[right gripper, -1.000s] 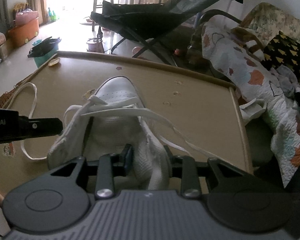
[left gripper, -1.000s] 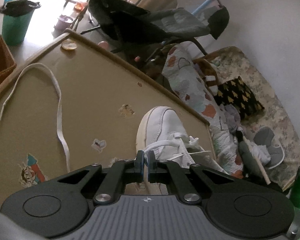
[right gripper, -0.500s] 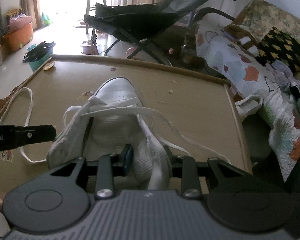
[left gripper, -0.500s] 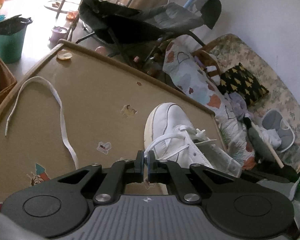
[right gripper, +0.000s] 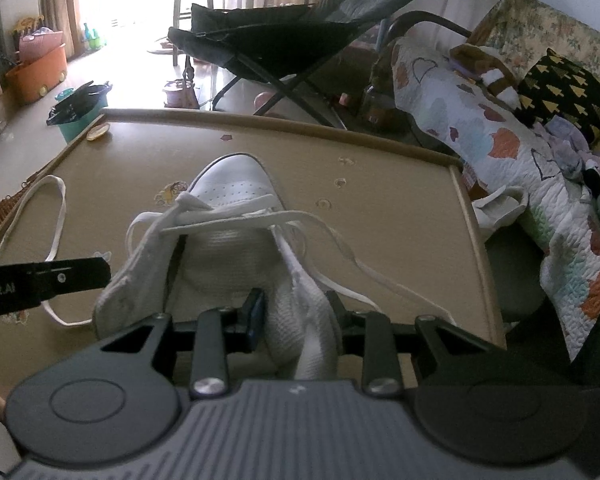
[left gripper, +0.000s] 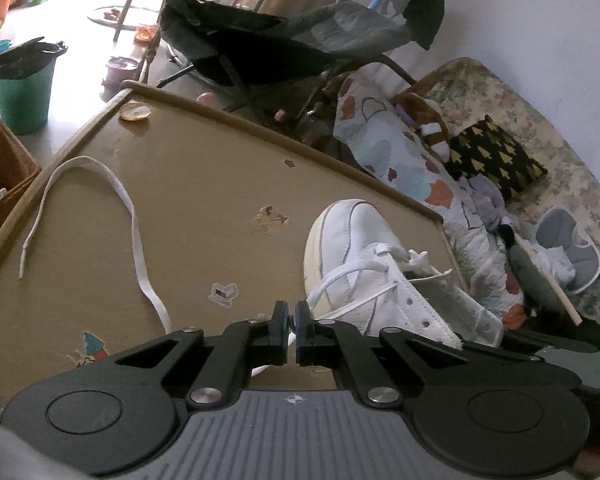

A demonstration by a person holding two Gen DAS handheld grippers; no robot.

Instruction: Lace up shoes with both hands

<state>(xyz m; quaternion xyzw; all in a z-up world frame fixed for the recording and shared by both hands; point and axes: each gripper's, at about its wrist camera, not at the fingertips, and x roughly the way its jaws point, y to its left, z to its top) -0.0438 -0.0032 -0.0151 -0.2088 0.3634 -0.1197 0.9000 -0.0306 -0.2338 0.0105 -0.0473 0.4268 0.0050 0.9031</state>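
A white high-top shoe [left gripper: 360, 248] stands on the brown table, toe pointing away; it also shows in the right wrist view [right gripper: 236, 192]. A white lace [left gripper: 132, 236] runs from its eyelets in a loop across the table's left side, also visible in the right wrist view [right gripper: 58, 216]. My left gripper [left gripper: 291, 320] is shut on that lace just left of the shoe. My right gripper [right gripper: 296, 312] is shut on the shoe's right collar flap [right gripper: 300, 316]. The other lace end [right gripper: 364, 272] trails to the right.
The table [left gripper: 204, 184] has a raised rim and cartoon stickers. A wicker basket [left gripper: 0, 160] sits off its left edge, a green bin [left gripper: 22, 84] beyond. A black folding chair [right gripper: 292, 40] stands behind, and a couch with quilt and pillow [right gripper: 512, 136] to the right.
The left gripper has shifted left and back from the shoe, still shut on the lace. The right gripper keeps its hold on the shoe's collar; the shoe has hardly moved.
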